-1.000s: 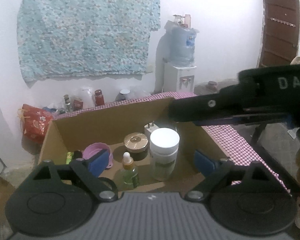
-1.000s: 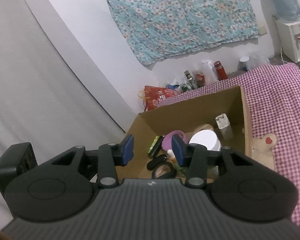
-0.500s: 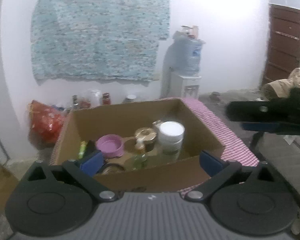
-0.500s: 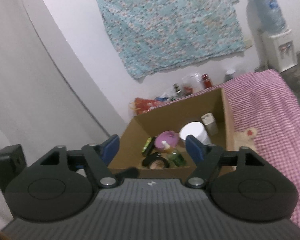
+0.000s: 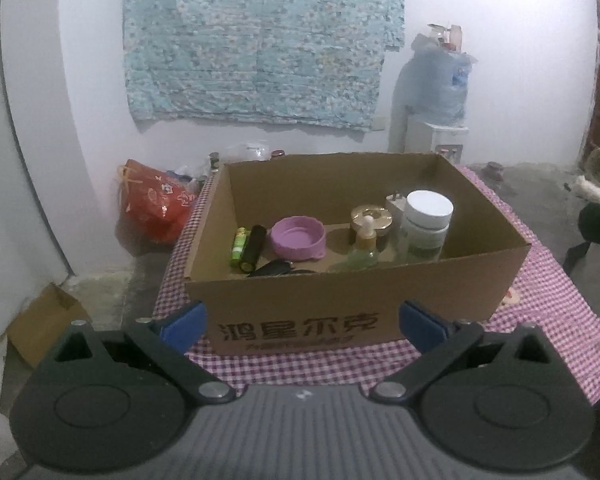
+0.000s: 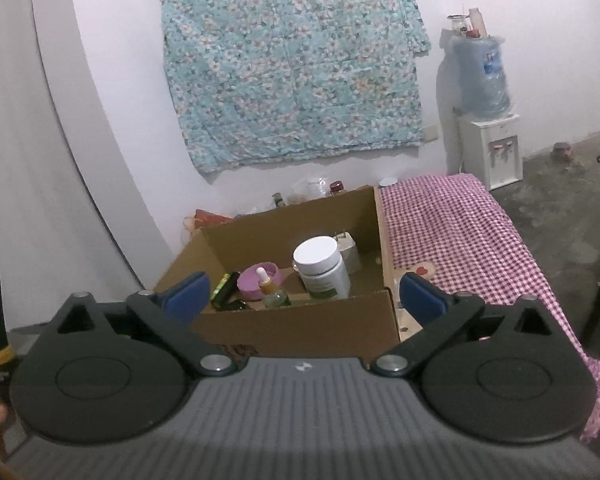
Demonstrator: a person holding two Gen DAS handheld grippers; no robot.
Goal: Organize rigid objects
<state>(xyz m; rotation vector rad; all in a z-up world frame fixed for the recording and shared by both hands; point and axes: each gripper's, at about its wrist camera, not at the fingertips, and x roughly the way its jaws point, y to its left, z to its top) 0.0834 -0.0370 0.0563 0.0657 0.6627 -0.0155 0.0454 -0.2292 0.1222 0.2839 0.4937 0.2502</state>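
The left gripper (image 5: 302, 326) has its blue-padded fingers spread wide, nothing between them and nothing touched; it hangs in front of the cardboard box (image 5: 488, 276), short of the printed near wall. The right gripper (image 6: 304, 298) is equally wide apart and empty, held above and in front of the box's near right corner, its pads clear of the cardboard.

The cardboard box sits open-topped on a table covered by a pink checked cloth (image 5: 548, 304), and every task item lies inside it. Toward the box's right wall stands a white-lidded jar (image 5: 426, 226) with a green label, upright. Just behind it, against the back of the box, is a white plug adapter (image 5: 394, 206). Left of the jar sits a round gold-lidded tin (image 5: 372, 216), and in front of that tin a small dropper bottle (image 5: 364, 246) of greenish glass stands upright. In the middle of the box is a pink bowl (image 5: 298, 238), mouth up. Left of the bowl lie a black cylinder (image 5: 253, 248) and a slim green tube (image 5: 239, 246), side by side, near the box's left wall. A dark object (image 5: 274, 268) lies against the near wall in front of the bowl; what it is cannot be told.

Behind the box a floral cloth (image 5: 260, 44) hangs on the wall, with a water dispenser (image 5: 436, 120) to the box's far right and a red bag (image 5: 156, 204) to its far left.
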